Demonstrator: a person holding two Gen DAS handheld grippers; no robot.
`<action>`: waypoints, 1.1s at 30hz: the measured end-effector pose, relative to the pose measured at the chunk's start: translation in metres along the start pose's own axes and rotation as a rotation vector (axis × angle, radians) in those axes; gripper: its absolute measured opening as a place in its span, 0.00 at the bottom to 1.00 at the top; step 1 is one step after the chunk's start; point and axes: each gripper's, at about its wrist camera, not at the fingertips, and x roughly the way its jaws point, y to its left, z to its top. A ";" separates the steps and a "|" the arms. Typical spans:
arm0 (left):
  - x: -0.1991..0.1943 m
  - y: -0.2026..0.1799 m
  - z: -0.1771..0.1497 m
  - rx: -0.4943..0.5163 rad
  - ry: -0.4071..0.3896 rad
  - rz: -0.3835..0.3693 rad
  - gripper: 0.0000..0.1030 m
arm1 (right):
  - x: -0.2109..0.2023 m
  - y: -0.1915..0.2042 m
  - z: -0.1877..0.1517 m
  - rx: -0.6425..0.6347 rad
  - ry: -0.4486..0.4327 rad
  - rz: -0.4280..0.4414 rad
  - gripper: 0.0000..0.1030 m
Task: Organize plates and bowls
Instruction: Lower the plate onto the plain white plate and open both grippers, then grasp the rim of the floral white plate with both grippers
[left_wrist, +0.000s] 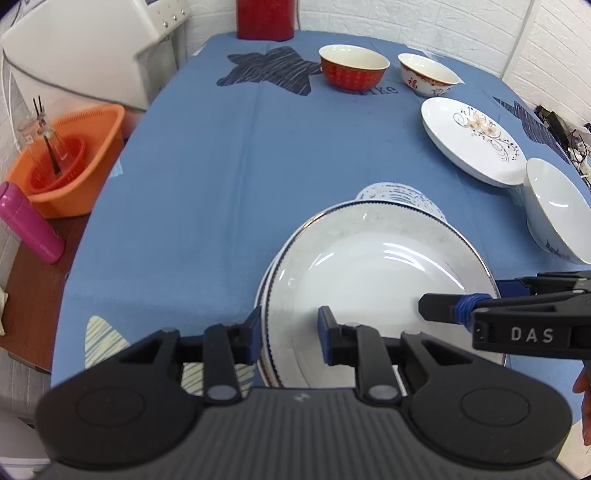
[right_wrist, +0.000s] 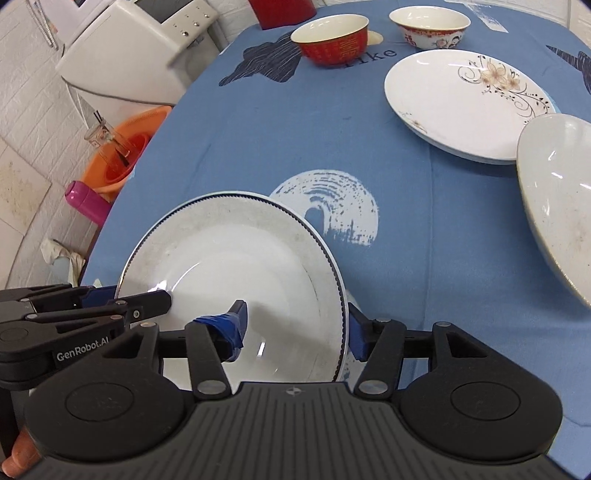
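Note:
A white plate with a dark beaded rim (left_wrist: 373, 258) (right_wrist: 236, 251) sits on another like it near the table's front edge. My left gripper (left_wrist: 290, 334) straddles the stack's left rim, jaws apart, one finger inside and one outside. My right gripper (right_wrist: 295, 325) straddles the right rim the same way; it also shows in the left wrist view (left_wrist: 458, 306). Farther back are a flowered white plate (left_wrist: 472, 144) (right_wrist: 465, 103), a plain white bowl (left_wrist: 557, 210) (right_wrist: 557, 192), a red bowl (left_wrist: 352, 66) (right_wrist: 332, 38) and a white bowl with red trim (left_wrist: 426, 74) (right_wrist: 430, 27).
The blue tablecloth (left_wrist: 221, 177) covers the table. Left of the table stand an orange basin (left_wrist: 70, 162) with a glass in it, a pink bottle (left_wrist: 29, 221) and a white appliance (left_wrist: 85, 48). A red container (left_wrist: 264, 18) stands at the far edge.

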 end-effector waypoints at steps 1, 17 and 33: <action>0.000 0.000 -0.001 0.003 -0.006 -0.001 0.19 | 0.001 0.002 -0.001 -0.008 -0.001 -0.010 0.41; -0.007 0.031 -0.016 -0.046 -0.023 -0.151 0.54 | 0.013 0.012 0.000 -0.117 0.010 -0.044 0.42; -0.025 -0.054 0.110 0.089 -0.118 -0.199 0.58 | -0.113 -0.044 0.076 -0.104 -0.263 -0.106 0.41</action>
